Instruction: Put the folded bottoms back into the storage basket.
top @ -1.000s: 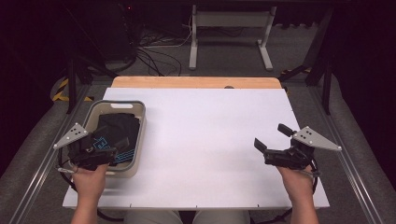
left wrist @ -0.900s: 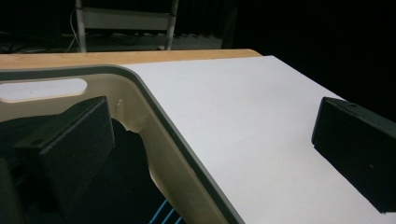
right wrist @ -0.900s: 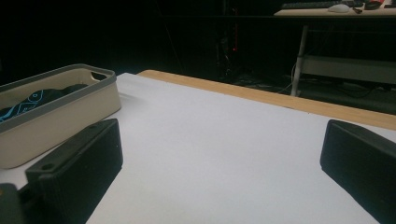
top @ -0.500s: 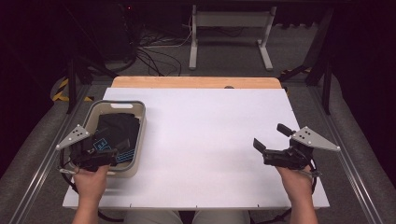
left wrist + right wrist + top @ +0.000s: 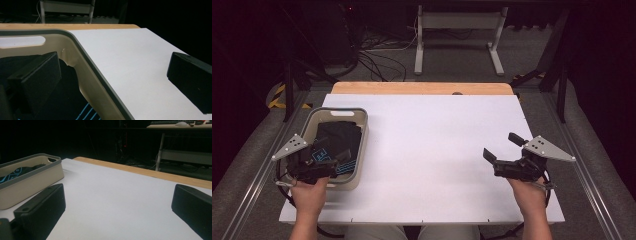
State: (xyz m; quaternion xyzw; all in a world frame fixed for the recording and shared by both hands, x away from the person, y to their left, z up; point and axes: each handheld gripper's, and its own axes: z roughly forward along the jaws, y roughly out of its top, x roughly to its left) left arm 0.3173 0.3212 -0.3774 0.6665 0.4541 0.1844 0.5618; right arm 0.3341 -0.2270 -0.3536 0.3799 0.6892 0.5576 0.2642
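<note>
White board covers the table point(image 5: 437, 150), with a strip of bare wood along its far edge and dark floor, cables and a metal stand beyond. At the person's left stands a beige bin point(image 5: 360, 145) with a grey rim, and in it lies a dark folded garment point(image 5: 339, 137) with blue line markings, bunched low against the walls. The work looks barely begun: the garment is wholly inside the bin and nothing has been lifted out yet. The left gripper point(image 5: 112, 72) hangs over the bin's near right corner with its jaws spread wide, one inside above the cloth, the other outside over the board, gripping nothing. The right gripper point(image 5: 502, 152) hovers well apart over the bare board at the right, jaws likewise released and empty. What seems left is to close on the cloth and draw it out.
</note>
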